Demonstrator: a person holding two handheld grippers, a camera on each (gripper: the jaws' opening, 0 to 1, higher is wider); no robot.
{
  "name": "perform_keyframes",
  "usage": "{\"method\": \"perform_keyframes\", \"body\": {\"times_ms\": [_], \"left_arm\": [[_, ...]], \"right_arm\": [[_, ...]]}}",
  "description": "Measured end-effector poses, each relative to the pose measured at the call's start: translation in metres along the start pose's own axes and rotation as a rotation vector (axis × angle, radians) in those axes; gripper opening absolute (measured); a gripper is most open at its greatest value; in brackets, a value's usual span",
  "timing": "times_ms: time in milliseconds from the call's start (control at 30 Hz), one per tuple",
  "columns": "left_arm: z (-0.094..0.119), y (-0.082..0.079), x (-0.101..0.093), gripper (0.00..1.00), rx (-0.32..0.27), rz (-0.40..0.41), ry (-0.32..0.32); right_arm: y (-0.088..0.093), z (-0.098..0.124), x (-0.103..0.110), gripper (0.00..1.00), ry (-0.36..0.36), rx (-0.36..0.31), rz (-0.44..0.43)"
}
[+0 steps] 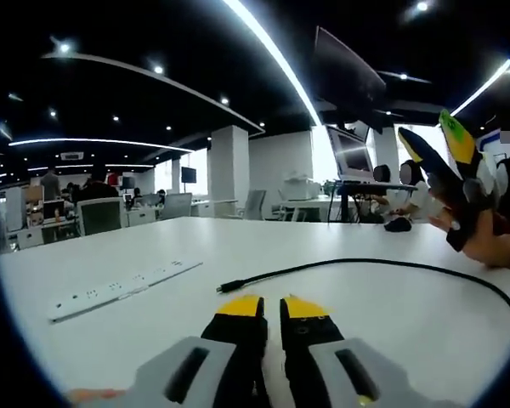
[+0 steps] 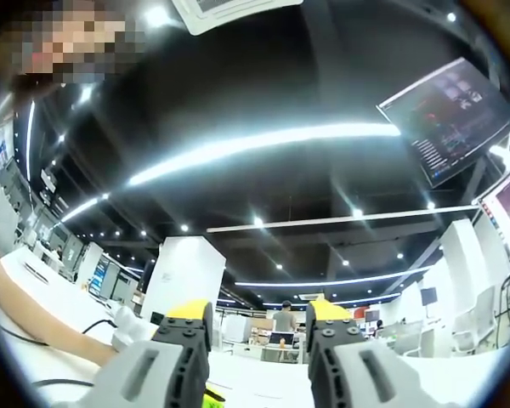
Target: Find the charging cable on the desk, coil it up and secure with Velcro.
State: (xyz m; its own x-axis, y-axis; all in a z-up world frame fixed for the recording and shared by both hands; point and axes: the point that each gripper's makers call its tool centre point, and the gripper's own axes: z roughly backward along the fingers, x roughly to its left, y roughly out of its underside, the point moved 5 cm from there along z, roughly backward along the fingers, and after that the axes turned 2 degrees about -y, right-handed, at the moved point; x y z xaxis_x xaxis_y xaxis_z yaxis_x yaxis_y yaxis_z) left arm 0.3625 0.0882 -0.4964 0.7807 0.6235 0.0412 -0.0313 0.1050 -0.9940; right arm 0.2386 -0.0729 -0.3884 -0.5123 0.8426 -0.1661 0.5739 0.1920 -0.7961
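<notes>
Black and thin, the charging cable (image 1: pixel 365 263) lies loose on the white desk (image 1: pixel 263 242), its plug end just ahead of the left gripper (image 1: pixel 272 308) and the rest curving off toward the right edge of the left gripper view. It looks light, limp and a little slick, so it should bend easily yet spring out of a coil; the plug end seems the best place to pinch. The left gripper's jaws stand nearly closed, holding nothing. The right gripper (image 2: pixel 259 316) is raised high, jaws apart and empty. A white power strip (image 1: pixel 123 289) lies further left.
</notes>
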Motion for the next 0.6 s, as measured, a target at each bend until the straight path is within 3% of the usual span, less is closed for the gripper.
{"method": "perform_keyframes", "body": {"times_ms": [100,200,233,333,600], "left_arm": [[-0.0001,0.0007,-0.0015,0.18,0.004,-0.004,0.002],[-0.0019,0.0006,-0.0020,0.45,-0.004,0.030,0.004],[-0.0030,0.0007,-0.0003,0.48,0.001,0.038,0.002],[-0.0028,0.0019,-0.0017,0.39,0.005,0.025,0.002],[-0.0070,0.0075,-0.0051,0.45,0.030,0.019,0.002]], "right_arm": [[0.0001,-0.0002,-0.0003,0.45,0.001,0.000,-0.001],[0.0007,-0.0005,0.0002,0.45,0.000,0.002,0.000],[0.0008,-0.0005,0.0003,0.45,0.000,0.002,0.001],[0.0010,-0.0007,0.0003,0.45,0.000,0.002,0.001],[0.0014,-0.0007,0.0000,0.45,0.001,0.003,0.002]]}}
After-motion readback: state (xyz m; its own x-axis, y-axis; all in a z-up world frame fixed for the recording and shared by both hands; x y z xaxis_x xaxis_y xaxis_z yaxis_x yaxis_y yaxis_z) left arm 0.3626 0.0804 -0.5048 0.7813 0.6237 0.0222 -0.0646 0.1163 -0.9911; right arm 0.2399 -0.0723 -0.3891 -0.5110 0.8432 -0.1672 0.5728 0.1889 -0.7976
